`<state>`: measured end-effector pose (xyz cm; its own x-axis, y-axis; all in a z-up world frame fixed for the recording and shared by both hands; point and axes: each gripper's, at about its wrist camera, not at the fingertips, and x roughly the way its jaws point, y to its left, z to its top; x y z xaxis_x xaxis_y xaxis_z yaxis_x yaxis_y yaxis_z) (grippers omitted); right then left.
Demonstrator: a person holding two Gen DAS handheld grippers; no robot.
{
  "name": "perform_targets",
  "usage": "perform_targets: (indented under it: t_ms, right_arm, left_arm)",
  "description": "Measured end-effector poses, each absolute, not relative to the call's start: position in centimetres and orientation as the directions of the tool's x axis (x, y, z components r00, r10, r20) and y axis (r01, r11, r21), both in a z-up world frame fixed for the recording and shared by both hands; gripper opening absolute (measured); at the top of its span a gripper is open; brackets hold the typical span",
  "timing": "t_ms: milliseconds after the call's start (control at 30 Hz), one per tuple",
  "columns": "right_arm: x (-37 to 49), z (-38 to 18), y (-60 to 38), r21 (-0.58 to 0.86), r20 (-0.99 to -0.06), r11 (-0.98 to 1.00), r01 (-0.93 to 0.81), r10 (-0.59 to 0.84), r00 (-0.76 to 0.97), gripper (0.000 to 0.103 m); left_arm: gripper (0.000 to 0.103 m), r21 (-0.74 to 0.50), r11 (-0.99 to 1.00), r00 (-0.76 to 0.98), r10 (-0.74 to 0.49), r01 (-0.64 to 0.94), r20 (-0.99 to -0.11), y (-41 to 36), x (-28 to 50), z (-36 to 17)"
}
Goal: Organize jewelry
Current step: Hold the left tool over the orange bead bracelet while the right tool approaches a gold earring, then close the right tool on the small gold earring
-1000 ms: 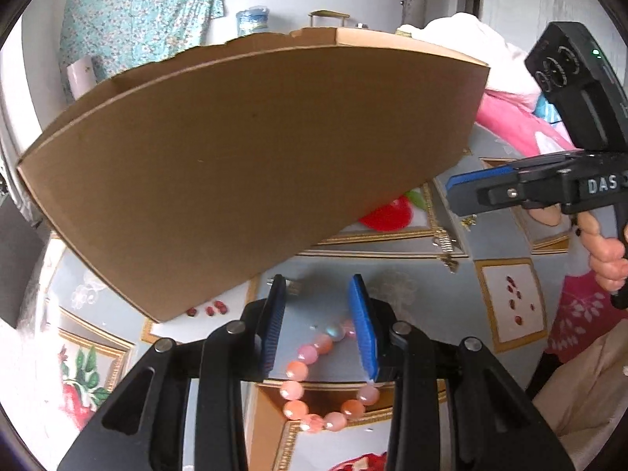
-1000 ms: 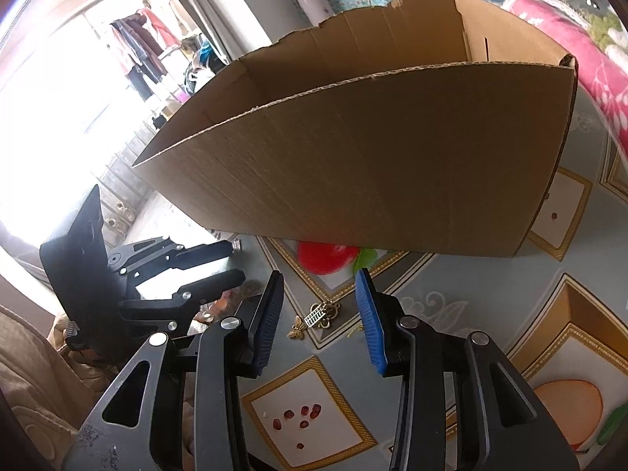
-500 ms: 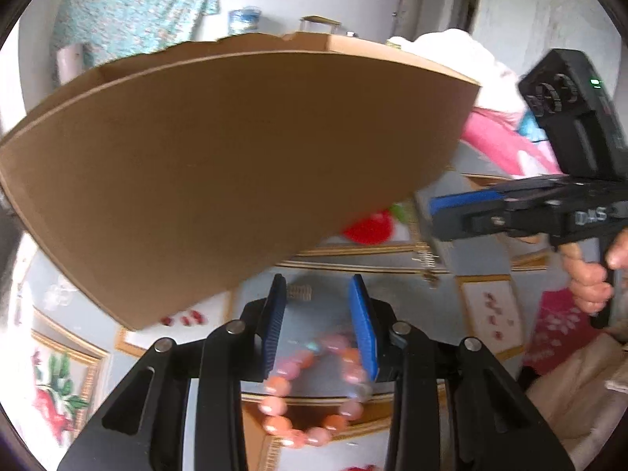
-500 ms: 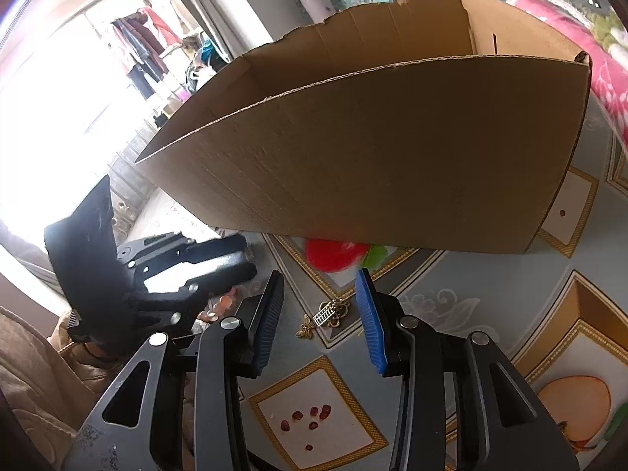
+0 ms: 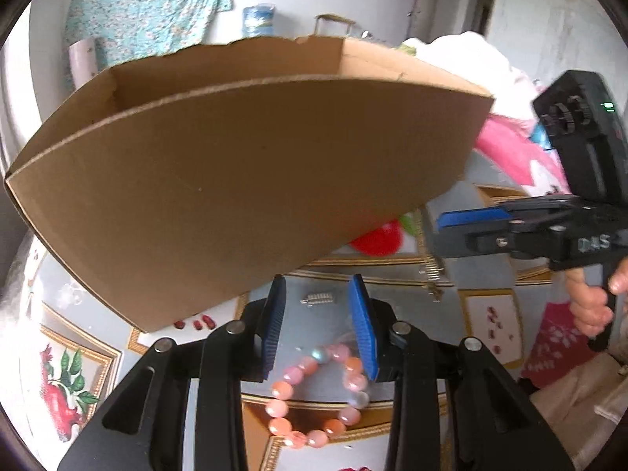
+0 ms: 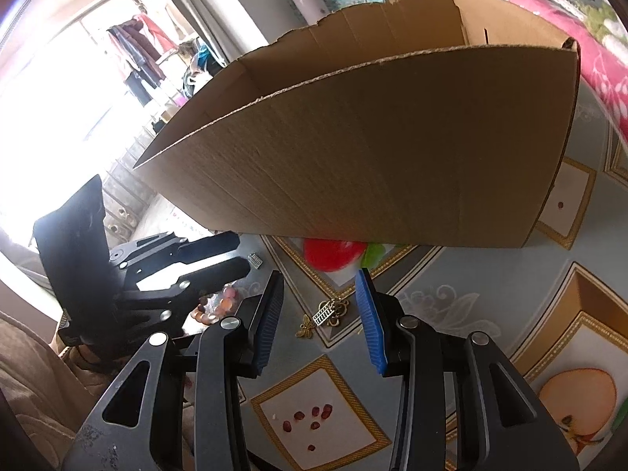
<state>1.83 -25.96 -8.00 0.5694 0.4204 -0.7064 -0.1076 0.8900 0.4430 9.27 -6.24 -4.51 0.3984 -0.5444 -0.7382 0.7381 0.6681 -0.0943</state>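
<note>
In the left wrist view, the left gripper (image 5: 318, 322) is seen with its blue pads spread apart and nothing pinched between them. A bracelet of pink and orange beads (image 5: 318, 396) lies on the counter (image 5: 396, 447) below the pads, partly hidden by the right-hand one; whether that pad touches it cannot be told. A small silver piece (image 5: 318, 298) is seen just beyond the fingertips. An open cardboard box (image 5: 235, 196) stands behind, filling most of the view. At the right edge the right gripper (image 5: 467, 221) is held by a hand (image 5: 592, 302), pointed toward the box.

In the right wrist view, the right gripper (image 6: 320, 306) is likewise shown with its pads spread and empty. Between and beyond them, a gold brooch with a small bee charm (image 6: 322, 316) rests on the patterned counter (image 6: 431, 337), near the foot of the cardboard box (image 6: 373, 149). To the left, the left gripper (image 6: 219, 251) is seen above the bead bracelet (image 6: 219, 306), and the small silver piece (image 6: 255, 261) lies just past its tips.
</note>
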Motion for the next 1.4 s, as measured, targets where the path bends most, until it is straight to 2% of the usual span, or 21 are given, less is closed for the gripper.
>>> perform_targets:
  t_ms: [167,333,367,567,967,1133,1267,1400]
  right_arm:
    - [1.6,-8.1,-26.0,0.427,-0.713,0.898,-0.102,0.404,0.573,0.037]
    - [1.4,-8.2,-26.4,0.421,-0.713,0.902,-0.094,0.393,0.58,0.037]
    - [1.4,-8.2,-26.5,0.42,-0.714,0.903,-0.091,0.391,0.581,0.037]
    - [1.1,-8.2,-26.9,0.421,-0.712,0.903,-0.085,0.388,0.585,0.037]
    - [0.4,-7.2,-28.0,0.407,-0.702,0.911,-0.06,0.355,0.617,0.037]
    - [-0.1,-7.3,-28.0,0.419,-0.707,0.904,-0.088,0.386,0.593,0.037]
    - [-0.3,-7.7,-26.1,0.413,-0.718,0.9,-0.141,0.417,0.558,0.033]
    - [0.0,-8.0,-24.8,0.36,-0.744,0.918,-0.166,0.39,0.543,0.028]
  left_arm:
    - [0.032,-0.067,0.679,0.407,-0.513,0.732,-0.756,-7.0,9.4,-4.8]
    - [0.032,0.01,0.69,0.448,-0.459,0.724,-0.767,-8.1,8.7,-4.9]
    - [0.026,0.027,0.685,0.455,-0.453,0.728,-0.767,-8.3,8.4,-4.9]
    - [0.014,0.035,0.679,0.454,-0.451,0.733,-0.769,-9.0,8.2,-5.0]
    - [0.015,0.013,0.693,0.449,-0.454,0.721,-0.77,-8.0,8.2,-5.0]
    - [0.015,-0.001,0.703,0.451,-0.456,0.711,-0.767,-7.5,8.3,-5.0]
    - [0.015,0.006,0.701,0.454,-0.456,0.713,-0.765,-7.6,8.2,-5.0]
    - [0.015,0.004,0.699,0.454,-0.46,0.715,-0.763,-7.6,8.2,-5.0]
